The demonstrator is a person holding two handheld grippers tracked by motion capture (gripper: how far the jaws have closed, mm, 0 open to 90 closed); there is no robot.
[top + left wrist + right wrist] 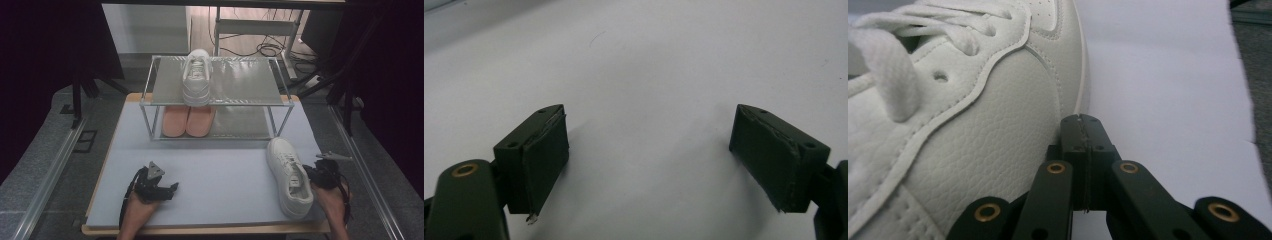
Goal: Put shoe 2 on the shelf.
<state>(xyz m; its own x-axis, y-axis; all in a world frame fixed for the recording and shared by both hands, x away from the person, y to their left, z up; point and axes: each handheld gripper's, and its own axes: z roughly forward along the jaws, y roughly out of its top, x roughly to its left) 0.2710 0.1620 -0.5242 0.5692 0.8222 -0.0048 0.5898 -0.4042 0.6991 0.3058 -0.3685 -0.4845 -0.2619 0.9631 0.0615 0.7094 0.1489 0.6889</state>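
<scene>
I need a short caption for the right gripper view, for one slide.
The right claw, jaws shut together, rests against the side of a white sneaker on the pale table mat.

The worktop [210, 170] has a pale blue-grey mat on it, with a strip of light wood showing along its near edge. The floor [45, 165] around it is grey carpet. A shiny metal rail [50, 172] runs along the floor on the left, and another one [367, 172] runs along the right. Both sides of the room are very dark, like black curtains. At the back the floor is light wood, and a grey metal stand [255, 27] is there with black cables [267, 49] curled on the floor beside it. The middle is bright and the edges are dim.
</scene>
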